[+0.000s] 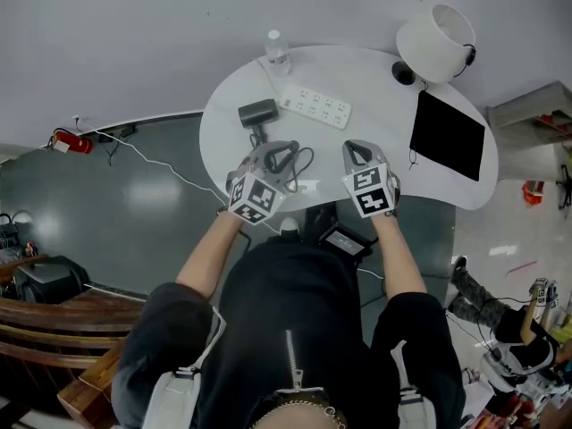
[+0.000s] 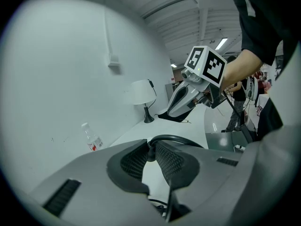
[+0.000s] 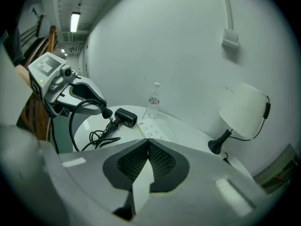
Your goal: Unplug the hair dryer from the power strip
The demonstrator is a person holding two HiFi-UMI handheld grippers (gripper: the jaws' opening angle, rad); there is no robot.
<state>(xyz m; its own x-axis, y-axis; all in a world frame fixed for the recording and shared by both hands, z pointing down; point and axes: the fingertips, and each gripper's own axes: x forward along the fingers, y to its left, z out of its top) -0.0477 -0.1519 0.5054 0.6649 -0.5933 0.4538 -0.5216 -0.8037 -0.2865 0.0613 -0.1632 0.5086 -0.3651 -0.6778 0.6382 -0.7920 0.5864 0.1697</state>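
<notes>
A black hair dryer (image 1: 258,114) lies on the round white table (image 1: 375,79), left of a white power strip (image 1: 315,105) whose sockets show no plug. The dryer's black cord (image 1: 300,161) lies coiled by the near edge. My left gripper (image 1: 288,155) is shut on that cord (image 2: 175,139), which loops up over one jaw in the left gripper view. In the right gripper view the black plug end (image 3: 107,112) juts from the left gripper (image 3: 96,106), held off the table. My right gripper (image 1: 354,148) hangs to the right of the cord, shut (image 3: 147,147) with nothing in it.
A water bottle (image 1: 277,52) stands at the table's far edge behind the strip. At the far right stand a white lamp (image 1: 435,30) and a black pad (image 1: 447,135). The power strip's white cable (image 1: 143,155) runs off left over the grey floor.
</notes>
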